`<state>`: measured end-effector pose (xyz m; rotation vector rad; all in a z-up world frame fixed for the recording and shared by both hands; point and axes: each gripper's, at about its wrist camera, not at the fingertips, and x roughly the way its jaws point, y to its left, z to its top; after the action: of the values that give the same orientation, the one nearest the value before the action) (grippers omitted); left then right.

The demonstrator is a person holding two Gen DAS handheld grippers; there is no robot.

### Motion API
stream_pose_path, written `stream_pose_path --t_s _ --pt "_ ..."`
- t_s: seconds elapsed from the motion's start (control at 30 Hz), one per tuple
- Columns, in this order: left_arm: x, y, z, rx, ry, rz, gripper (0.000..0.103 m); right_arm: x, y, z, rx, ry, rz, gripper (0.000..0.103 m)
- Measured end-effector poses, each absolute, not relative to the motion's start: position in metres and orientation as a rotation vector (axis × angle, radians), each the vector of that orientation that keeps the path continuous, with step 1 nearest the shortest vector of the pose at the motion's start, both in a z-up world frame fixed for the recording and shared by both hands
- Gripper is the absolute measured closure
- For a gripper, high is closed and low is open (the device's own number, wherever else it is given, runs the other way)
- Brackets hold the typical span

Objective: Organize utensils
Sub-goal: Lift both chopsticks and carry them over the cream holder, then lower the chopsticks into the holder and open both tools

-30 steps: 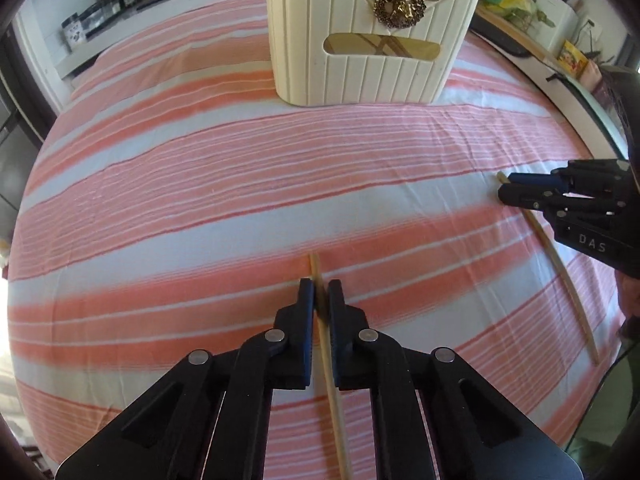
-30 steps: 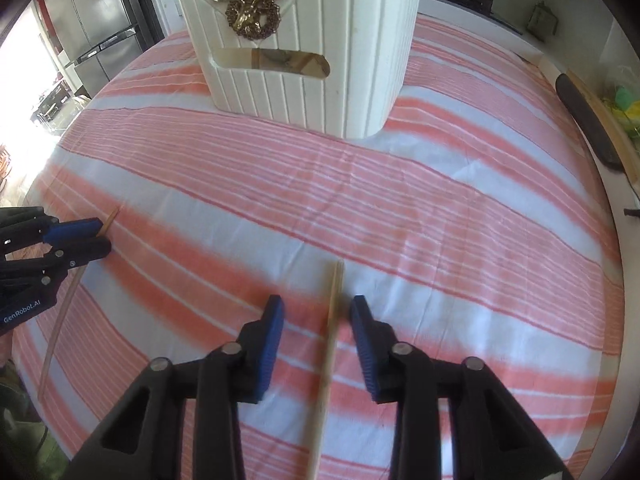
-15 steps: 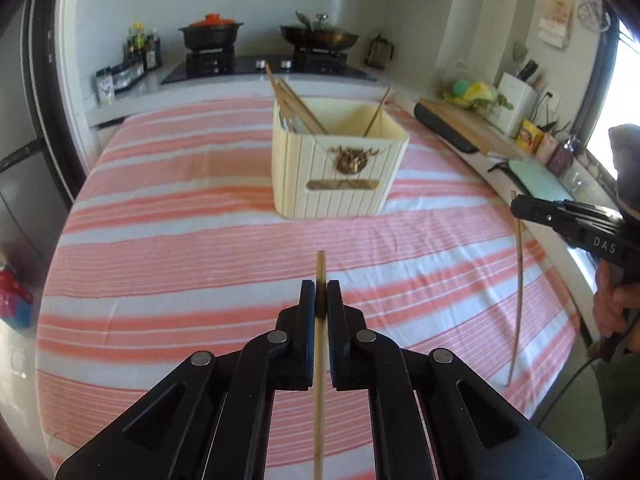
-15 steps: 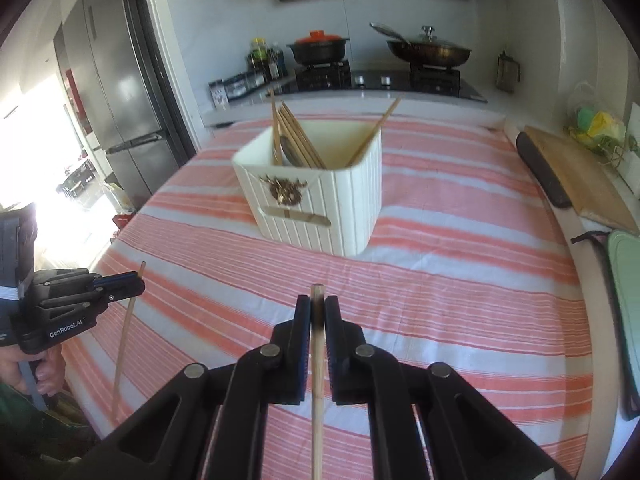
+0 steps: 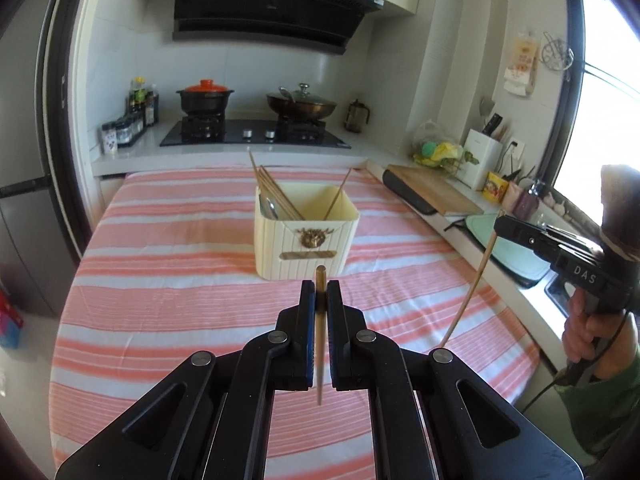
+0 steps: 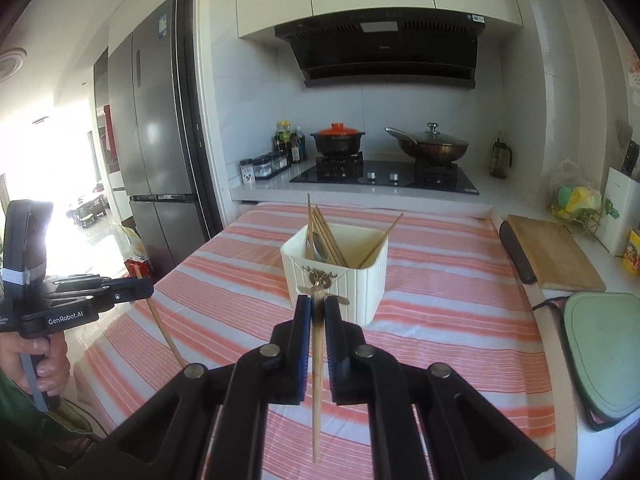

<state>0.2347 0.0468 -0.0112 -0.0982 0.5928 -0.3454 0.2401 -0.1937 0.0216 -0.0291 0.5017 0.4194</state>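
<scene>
Above the striped cloth (image 5: 180, 308), both chopsticks are now lifted up. Left gripper (image 5: 320, 292) pinches one chopstick (image 5: 320, 344), right gripper (image 6: 316, 308) pinches another chopstick (image 6: 317, 380), ready for the holder (image 5: 306, 240) ahead.

Between the closed pads of the left gripper (image 5: 320, 295), the middle of the held chopstick (image 5: 320, 344) is hidden. The right gripper (image 6: 317, 307) likewise covers part of its chopstick (image 6: 317, 392). Beyond both, the holder (image 5: 306, 236) conceals the lower ends of its chopsticks (image 5: 276, 196) and spoon (image 5: 269, 205). Bottle labels by the stove (image 5: 256, 133) are too small to read.
</scene>
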Motion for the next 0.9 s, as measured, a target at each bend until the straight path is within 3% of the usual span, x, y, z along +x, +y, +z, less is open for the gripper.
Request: stream_pose_path --t_s 0.3,0.5,0.73,0.9 --pt "0.245 0.056 0.007 -0.122 0.579 -0.366 0.1 0.257 -0.2 0.035 -0.011 0.49 0.424 0.096" --pt "0.267 0.072 0.047 -0.135 0.509 -0.35 0.1 0.288 -0.215 0.054 0.011 0.479 0.39 0.096" --pt "0.319 0.078 0.104 -0.19 0.335 -0.279 0.1 0.346 -0.22 0.105 0.063 0.379 0.359 0.096" --pt "0.378 0.058 0.106 -0.169 0.29 -0.256 0.1 0.39 -0.207 0.128 0.061 0.268 0.323 0.096"
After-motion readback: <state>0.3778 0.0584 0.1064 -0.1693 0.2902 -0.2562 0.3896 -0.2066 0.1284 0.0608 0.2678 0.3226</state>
